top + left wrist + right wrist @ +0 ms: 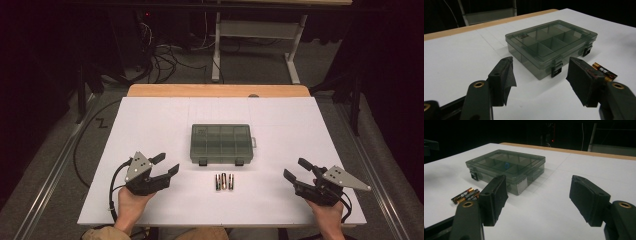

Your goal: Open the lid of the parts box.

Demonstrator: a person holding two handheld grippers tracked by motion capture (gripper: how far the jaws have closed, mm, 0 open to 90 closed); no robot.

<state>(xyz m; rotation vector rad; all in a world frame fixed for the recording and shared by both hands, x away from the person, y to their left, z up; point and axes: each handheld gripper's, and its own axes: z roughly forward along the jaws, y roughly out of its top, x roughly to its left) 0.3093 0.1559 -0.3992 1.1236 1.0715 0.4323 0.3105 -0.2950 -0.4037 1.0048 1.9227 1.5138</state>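
A smoky clear compartment box (220,143) lies closed in the middle of the white table (150,120), two black latches on its near side. Three batteries (225,181) lie side by side just in front of it. My left gripper (165,166) rests at the front left, open and empty, aimed at the box (551,45); the batteries (604,72) peek past its right jaw. My right gripper (295,169) sits at the front right, open and empty, facing the box (506,168) with the batteries (466,195) to its left.
A wooden strip (220,90) runs along the table's far edge. Beyond it stand a white table frame (257,35) and tangled cables (160,60) on the floor. Metal rails (55,165) flank the table.
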